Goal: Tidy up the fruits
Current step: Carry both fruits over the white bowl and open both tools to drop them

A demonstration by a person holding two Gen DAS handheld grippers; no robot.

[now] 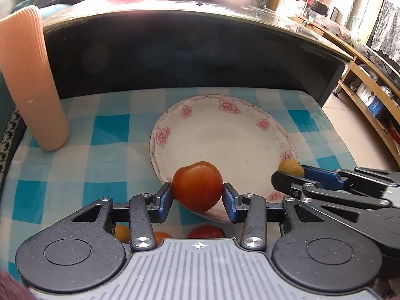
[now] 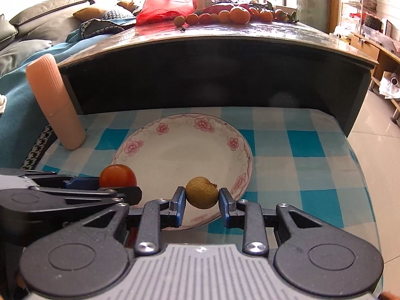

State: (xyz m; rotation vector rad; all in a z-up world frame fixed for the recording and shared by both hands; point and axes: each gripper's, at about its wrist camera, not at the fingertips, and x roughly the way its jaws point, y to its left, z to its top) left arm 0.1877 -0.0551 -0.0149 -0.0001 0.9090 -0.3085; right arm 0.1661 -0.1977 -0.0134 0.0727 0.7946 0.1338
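A white plate [image 1: 225, 135] with pink flowers on its rim lies on the blue checked cloth, with nothing on it. My left gripper [image 1: 198, 193] is shut on a red tomato [image 1: 197, 186], held just above the plate's near rim. My right gripper [image 2: 202, 196] is shut on a small brownish-yellow fruit [image 2: 202, 192], also over the plate's [image 2: 180, 155] near rim. In the right wrist view the left gripper [image 2: 117, 187] and its tomato [image 2: 118, 176] show at the left. The right gripper [image 1: 291, 175] and its fruit [image 1: 290, 167] show at the right of the left wrist view.
A tall ribbed peach cylinder [image 1: 30, 82] stands on the cloth at the left. Below the left gripper lie more fruits, an orange one [image 1: 122, 233] and a red one [image 1: 205, 232]. A dark raised table edge [image 2: 212, 75] rises behind the plate, with oranges [image 2: 240, 15] and a red bag on top.
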